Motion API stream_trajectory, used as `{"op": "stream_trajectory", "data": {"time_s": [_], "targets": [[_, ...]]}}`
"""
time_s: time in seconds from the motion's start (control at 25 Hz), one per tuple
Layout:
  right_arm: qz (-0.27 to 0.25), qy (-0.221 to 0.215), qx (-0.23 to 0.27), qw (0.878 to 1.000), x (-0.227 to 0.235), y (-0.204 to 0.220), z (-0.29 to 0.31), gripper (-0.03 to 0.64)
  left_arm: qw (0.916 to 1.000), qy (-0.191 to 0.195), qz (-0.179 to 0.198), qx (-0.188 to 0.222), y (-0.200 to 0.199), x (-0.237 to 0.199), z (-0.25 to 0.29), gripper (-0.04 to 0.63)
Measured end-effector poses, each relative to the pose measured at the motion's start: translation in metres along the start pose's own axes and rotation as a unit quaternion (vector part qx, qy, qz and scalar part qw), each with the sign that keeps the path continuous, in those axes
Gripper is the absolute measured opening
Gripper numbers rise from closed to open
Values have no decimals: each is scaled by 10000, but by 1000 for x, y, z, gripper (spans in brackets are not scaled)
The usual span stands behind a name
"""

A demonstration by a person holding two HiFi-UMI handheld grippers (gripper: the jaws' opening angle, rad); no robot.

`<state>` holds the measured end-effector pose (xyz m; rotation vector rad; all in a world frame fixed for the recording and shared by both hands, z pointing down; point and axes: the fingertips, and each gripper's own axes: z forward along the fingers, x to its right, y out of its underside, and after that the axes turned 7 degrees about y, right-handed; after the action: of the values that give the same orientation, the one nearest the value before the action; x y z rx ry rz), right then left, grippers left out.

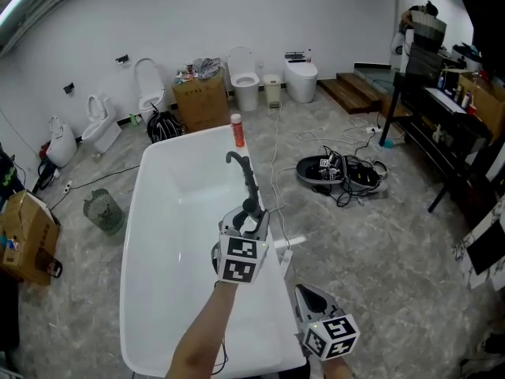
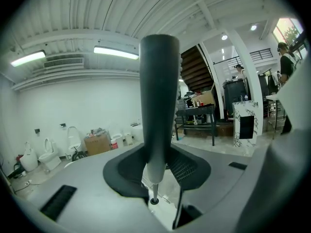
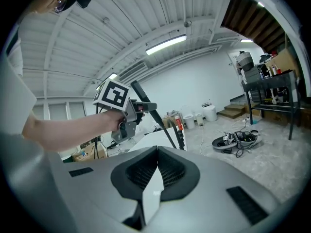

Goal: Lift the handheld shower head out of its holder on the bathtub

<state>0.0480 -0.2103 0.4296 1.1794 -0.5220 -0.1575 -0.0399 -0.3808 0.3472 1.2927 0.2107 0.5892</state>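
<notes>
Dark shower head [image 2: 158, 106] clamped in the left gripper [image 1: 249, 215] jaws above the white bathtub [image 1: 158, 235]; right gripper [image 3: 155, 159] jaws meet, empty.

We noted the bathtub [image 1: 158, 235] as white, glossy and smooth, with a soft sheen along its rim. The shower head [image 2: 158, 96] looked dark grey, matt and smooth, and its lower stem was paler and looked like metal. The left gripper [image 2: 158, 169] and right gripper [image 3: 155, 171] had matt grey plastic shells, and their black pads [image 3: 175, 174] were finely ribbed. The floor [image 1: 379, 243] read as mottled grey stone, dull. The cardboard box [image 1: 201, 105] was brown and matt. The toilet [image 1: 245, 81] was glossy white ceramic. The steps [image 1: 351, 91] were brown wood.
</notes>
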Motion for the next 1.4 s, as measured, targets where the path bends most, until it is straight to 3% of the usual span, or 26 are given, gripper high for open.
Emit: {"op": "stream_trajectory", "data": {"time_s": [0.6,1.4], "targets": [[-148,-210,176,9995,-68,2,-47,6,9993,7,189,315,-30,20,-91,152],[-413,-343,276,9982,-85,-3,-72,5,9989,-20,297,351,-42,33,-115,152]]}}
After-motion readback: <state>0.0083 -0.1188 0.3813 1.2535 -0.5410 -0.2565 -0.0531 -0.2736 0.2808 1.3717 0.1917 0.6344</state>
